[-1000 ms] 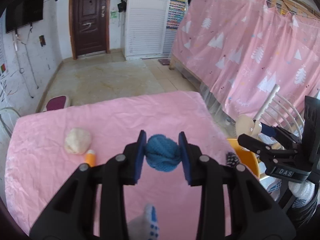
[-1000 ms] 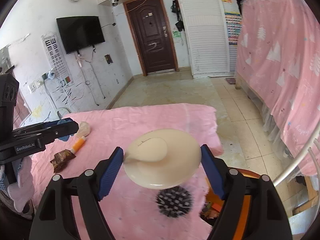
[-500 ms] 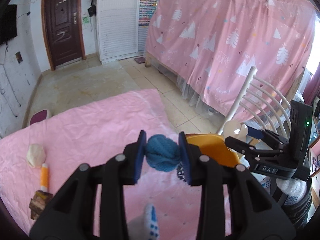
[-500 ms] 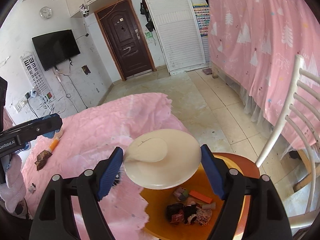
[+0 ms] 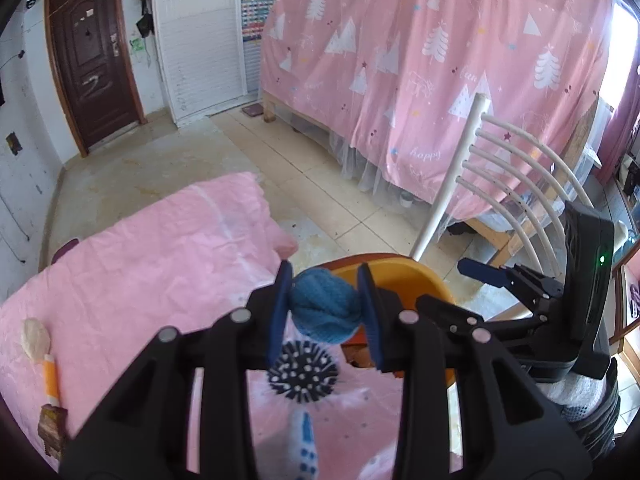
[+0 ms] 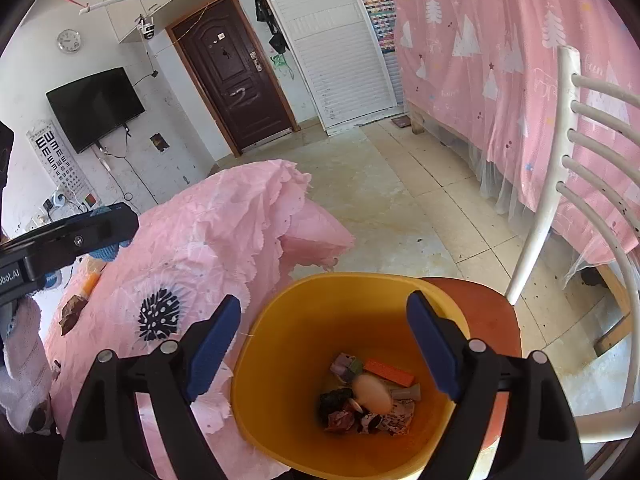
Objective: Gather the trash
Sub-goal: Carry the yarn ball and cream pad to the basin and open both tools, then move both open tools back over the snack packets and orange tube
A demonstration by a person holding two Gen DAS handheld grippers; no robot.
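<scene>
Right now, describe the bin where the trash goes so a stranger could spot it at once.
Find the pink-covered table; at its near corner a white slatted chair carries the yellow bin on its seat. It is the only open round container there, with mixed scraps lying in its bottom.

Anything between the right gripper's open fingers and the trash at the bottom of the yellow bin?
No. In the right wrist view the right gripper hangs open over the yellow bin; only bare bin interior lies above the trash pile.

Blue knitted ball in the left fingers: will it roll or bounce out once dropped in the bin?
The blue knitted ball looks soft, so probably little bounce. It may roll, but the orange bin looks deep, with trash lining the bottom.
</scene>
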